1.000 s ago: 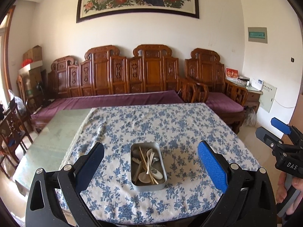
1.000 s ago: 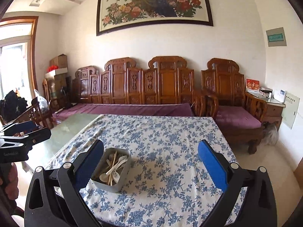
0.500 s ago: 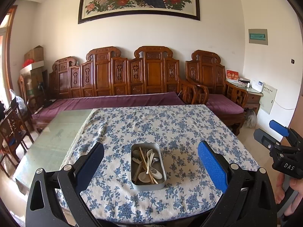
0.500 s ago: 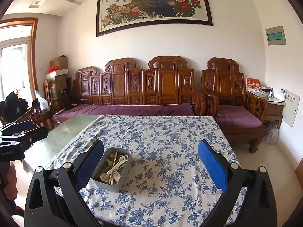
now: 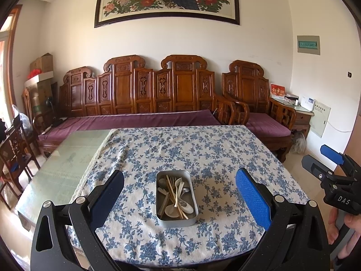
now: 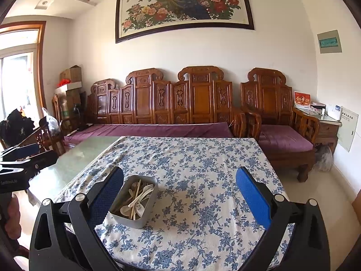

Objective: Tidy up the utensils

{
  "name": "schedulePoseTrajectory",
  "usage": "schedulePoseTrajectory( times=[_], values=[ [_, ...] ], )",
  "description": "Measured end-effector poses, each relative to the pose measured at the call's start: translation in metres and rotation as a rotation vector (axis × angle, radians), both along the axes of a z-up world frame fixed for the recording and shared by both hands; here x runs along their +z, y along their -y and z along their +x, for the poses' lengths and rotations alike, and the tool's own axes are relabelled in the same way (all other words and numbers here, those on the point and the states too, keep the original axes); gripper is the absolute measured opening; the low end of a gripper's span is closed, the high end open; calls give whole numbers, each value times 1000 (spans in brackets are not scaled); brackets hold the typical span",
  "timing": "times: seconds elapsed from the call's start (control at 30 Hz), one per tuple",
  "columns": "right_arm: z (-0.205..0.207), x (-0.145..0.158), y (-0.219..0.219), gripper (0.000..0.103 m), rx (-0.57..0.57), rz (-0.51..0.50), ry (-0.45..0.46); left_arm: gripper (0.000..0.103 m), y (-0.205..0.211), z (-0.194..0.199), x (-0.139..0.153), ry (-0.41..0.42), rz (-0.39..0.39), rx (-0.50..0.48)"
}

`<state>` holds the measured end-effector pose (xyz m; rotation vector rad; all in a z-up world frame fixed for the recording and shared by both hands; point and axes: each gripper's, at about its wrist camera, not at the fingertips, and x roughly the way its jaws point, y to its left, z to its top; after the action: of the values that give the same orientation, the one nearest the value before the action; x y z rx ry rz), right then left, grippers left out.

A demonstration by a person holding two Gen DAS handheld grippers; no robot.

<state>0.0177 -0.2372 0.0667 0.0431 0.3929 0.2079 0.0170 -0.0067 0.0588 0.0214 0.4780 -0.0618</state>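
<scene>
A grey metal tin (image 5: 176,219) stands near the table's front edge on the blue-flowered cloth (image 5: 198,149). It holds white plastic spoons (image 5: 171,210), a white fork (image 5: 179,184), wooden chopsticks (image 5: 172,194) and metal utensils, all jumbled. My left gripper (image 5: 179,198) is open and empty, held back from the table and centred on the tin. My right gripper (image 6: 179,199) is open and empty; the tin (image 6: 133,222) lies just inside its left finger (image 6: 106,194) in the right wrist view. Each gripper also shows at the other view's edge, the right (image 5: 327,164) and the left (image 6: 24,158).
The cloth covers the table's right part; bare green glass (image 5: 67,158) is on the left. A carved wooden sofa with purple cushions (image 5: 135,122) stands behind the table, an armchair (image 5: 259,117) at the right, dark chairs (image 5: 13,149) at the left.
Both grippers have drifted slightly; the tin sits a little higher in both views. Nothing was taken hold of.
</scene>
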Motion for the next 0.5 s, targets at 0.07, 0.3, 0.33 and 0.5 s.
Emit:
schedulePoseTrajectory(
  times=[0.07, 0.3, 0.33, 0.5],
  values=[
    [0, 0, 0, 100, 0, 2, 0, 95, 0, 0, 0, -1, 0, 0],
    [1, -2, -2, 100, 0, -1, 0, 95, 1, -1, -1, 1, -3, 0],
    [1, -2, -2, 100, 0, 0, -1, 95, 1, -1, -1, 2, -3, 1],
    [2, -4, -3, 100, 1, 1, -3, 95, 0, -1, -1, 2, -3, 0]
  ],
)
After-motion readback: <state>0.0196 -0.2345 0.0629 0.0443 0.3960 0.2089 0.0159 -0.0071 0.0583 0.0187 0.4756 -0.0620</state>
